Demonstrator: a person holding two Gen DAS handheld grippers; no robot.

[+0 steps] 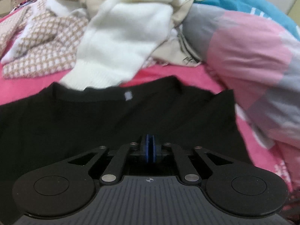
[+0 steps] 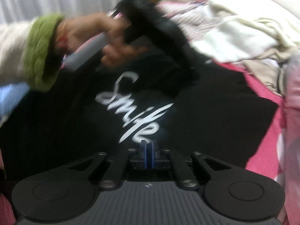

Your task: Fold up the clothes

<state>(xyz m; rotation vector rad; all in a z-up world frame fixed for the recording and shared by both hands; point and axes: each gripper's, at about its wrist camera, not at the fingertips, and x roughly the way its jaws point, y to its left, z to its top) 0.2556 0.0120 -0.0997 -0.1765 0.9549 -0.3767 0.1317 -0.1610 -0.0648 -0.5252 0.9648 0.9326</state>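
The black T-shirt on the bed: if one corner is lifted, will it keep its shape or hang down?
The black T-shirt would probably hang limp, since it lies flat as thin cloth on the pink bedsheet. It looks light. It may drag and wrinkle instead of sliding cleanly.

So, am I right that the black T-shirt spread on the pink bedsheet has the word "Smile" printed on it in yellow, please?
Not quite: the lettering on the black T-shirt is white, not yellow, as the right wrist view shows. The rest holds: the shirt lies spread on the pink bedsheet and the word reads "Smile".
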